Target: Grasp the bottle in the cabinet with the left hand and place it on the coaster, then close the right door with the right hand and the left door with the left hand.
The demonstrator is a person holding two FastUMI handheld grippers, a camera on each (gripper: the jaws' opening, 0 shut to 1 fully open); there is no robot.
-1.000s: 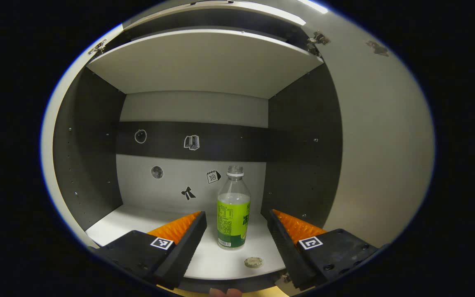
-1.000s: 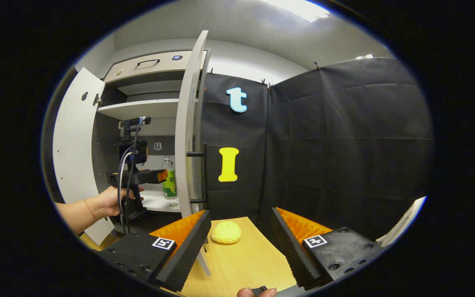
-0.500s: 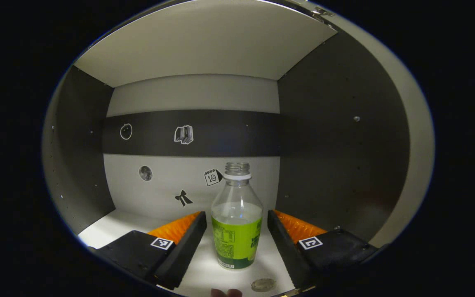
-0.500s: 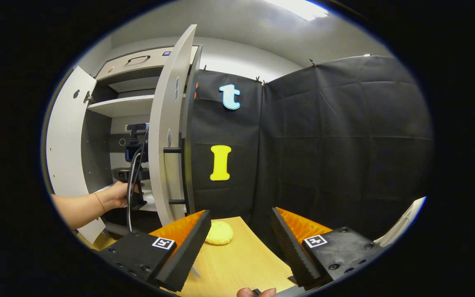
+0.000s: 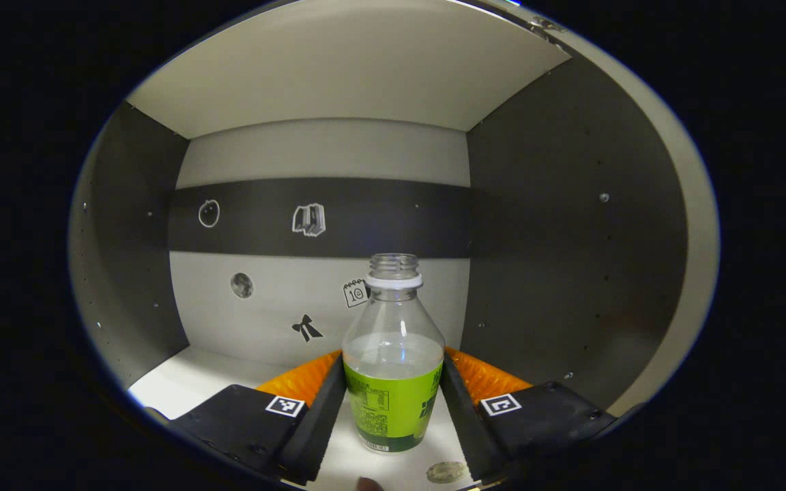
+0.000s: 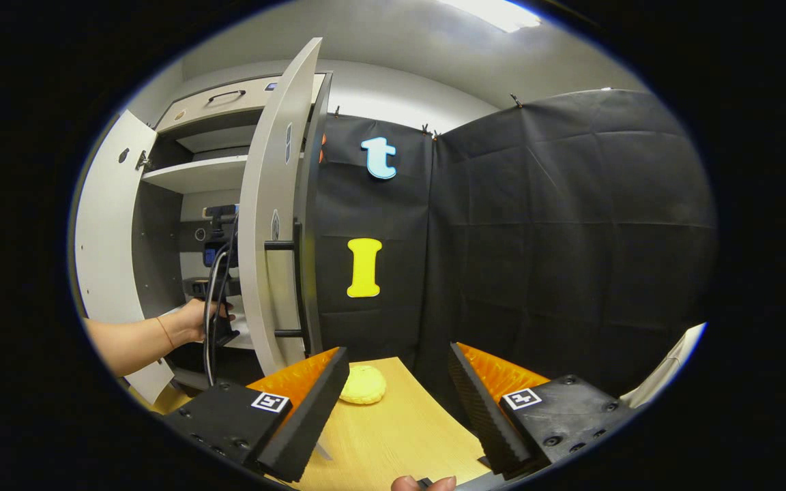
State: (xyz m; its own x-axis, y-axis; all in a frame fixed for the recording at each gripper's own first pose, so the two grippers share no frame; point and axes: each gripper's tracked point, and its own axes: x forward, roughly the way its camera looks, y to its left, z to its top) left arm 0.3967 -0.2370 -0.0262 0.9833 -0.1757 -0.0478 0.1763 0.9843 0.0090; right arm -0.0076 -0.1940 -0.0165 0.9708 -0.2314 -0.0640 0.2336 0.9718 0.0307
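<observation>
A clear, uncapped bottle (image 5: 393,382) with a green label stands on the cabinet's lower shelf (image 5: 181,375). My left gripper (image 5: 393,360) reaches into the cabinet, and both of its fingers press against the sides of the label. In the right gripper view a hand (image 6: 192,320) holds that gripper inside the cabinet, partly hidden behind the open right door (image 6: 273,225). The left door (image 6: 103,232) stands open too. My right gripper (image 6: 398,349) hangs open above the wooden table (image 6: 393,436), with a yellow round coaster (image 6: 363,384) just beyond its fingers.
A small bottle cap (image 5: 447,472) lies on the shelf in front of the bottle. An upper shelf (image 5: 338,75) closes the compartment from above, and dark side walls stand close on both sides. The right door carries a black bar handle (image 6: 295,279). Black cloth walls the booth.
My left gripper moved deeper into the cabinet until the bottle sat between its fingers, then the fingers closed onto it. The right gripper view swung slightly, so the right door now hides the bottle.
</observation>
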